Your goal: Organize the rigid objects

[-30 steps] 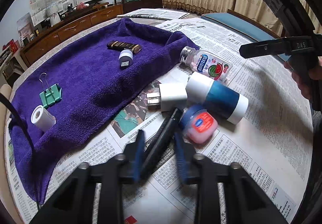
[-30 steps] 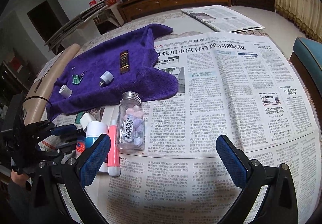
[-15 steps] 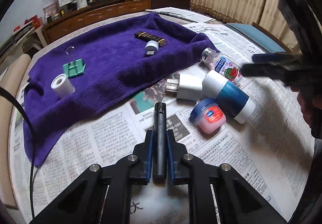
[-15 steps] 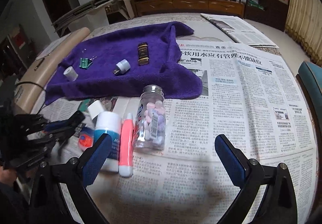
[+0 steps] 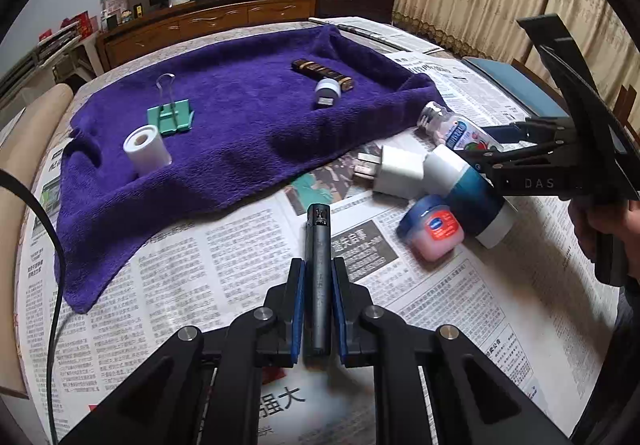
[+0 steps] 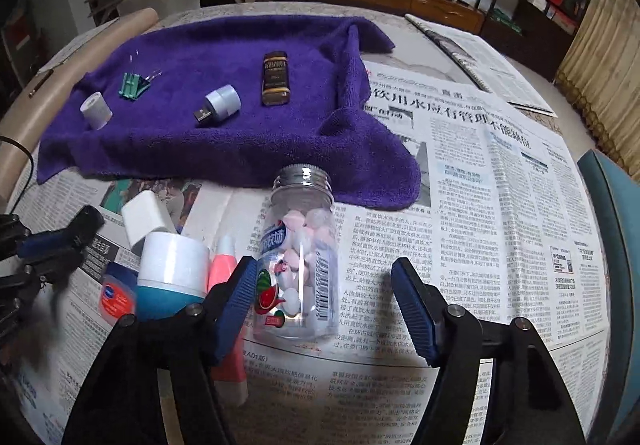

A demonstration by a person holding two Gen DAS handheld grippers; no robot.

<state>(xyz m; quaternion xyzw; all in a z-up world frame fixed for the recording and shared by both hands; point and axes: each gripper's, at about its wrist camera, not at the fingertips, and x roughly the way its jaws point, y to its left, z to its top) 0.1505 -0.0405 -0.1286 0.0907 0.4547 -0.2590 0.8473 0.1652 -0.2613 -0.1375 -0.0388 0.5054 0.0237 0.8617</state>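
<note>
Around the newspaper-covered table (image 6: 500, 205), a purple towel (image 5: 240, 133) carries 4 items: a green binder clip (image 5: 172, 117), a white roll (image 5: 146, 151), a USB plug (image 6: 220, 105) and a dark bar (image 6: 275, 79). Crowded beside the candy bottle (image 6: 302, 257) lie a white charger (image 5: 398, 171), a blue-white tube (image 5: 468, 193), a Vaseline jar (image 5: 434, 231) and a pink stick (image 6: 226, 277). The left gripper (image 5: 318, 285) clamps a black pen (image 5: 318, 245) pointing forward above the paper. The right gripper (image 6: 324, 297) stands wide, straddling the lying bottle; contact is unclear.
</note>
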